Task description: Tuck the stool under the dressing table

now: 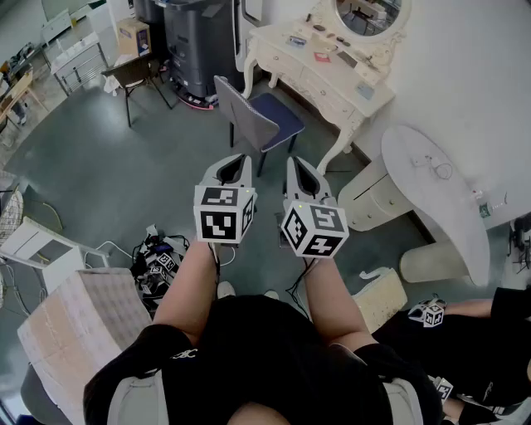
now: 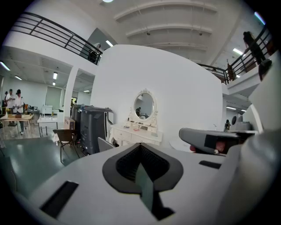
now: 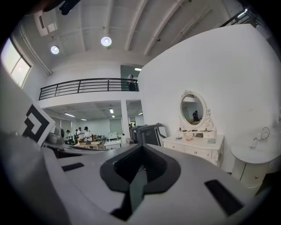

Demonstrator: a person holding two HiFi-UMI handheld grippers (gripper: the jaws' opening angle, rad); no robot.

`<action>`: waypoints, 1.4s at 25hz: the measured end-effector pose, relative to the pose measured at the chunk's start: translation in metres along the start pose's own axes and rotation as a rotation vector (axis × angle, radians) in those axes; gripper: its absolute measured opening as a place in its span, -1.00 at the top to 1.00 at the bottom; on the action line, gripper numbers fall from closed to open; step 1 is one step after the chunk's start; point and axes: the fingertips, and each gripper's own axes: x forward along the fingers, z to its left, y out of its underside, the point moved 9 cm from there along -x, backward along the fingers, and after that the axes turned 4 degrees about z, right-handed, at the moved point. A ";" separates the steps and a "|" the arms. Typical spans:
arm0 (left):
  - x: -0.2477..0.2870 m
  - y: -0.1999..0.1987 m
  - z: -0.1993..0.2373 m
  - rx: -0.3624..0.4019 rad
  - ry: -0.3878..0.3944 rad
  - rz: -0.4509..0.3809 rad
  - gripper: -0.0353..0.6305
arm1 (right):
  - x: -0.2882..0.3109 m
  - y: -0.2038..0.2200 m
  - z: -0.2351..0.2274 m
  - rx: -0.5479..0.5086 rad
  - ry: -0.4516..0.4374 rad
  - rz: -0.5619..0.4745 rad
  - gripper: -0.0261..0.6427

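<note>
The stool point(image 1: 267, 121), with a blue seat and a grey backrest, stands just in front of the dressing table point(image 1: 325, 76); its seat is on the side of the table and its backrest on the far side from it; it is not under the table. Both grippers are held in the air, side by side, on the stool's side of the dressing table and well apart from it. The left gripper point(image 1: 239, 159) has its jaws closed together with nothing between them; the right gripper point(image 1: 293, 163) is the same, jaws together and empty. An oval mirror point(image 1: 370, 15) stands on the dressing table; a dark grey machine point(image 1: 196, 48) stands just beside the table's left end.
</note>
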 end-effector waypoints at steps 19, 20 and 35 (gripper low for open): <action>0.011 -0.014 -0.014 0.005 -0.009 -0.009 0.89 | 0.006 -0.007 -0.029 0.031 0.020 -0.009 0.90; 0.010 -0.014 -0.012 0.000 -0.008 -0.009 0.89 | 0.008 -0.007 -0.028 0.029 0.020 -0.008 0.90; 0.004 -0.016 0.051 -0.015 -0.014 -0.021 0.89 | 0.046 -0.005 0.018 0.008 0.027 0.002 0.90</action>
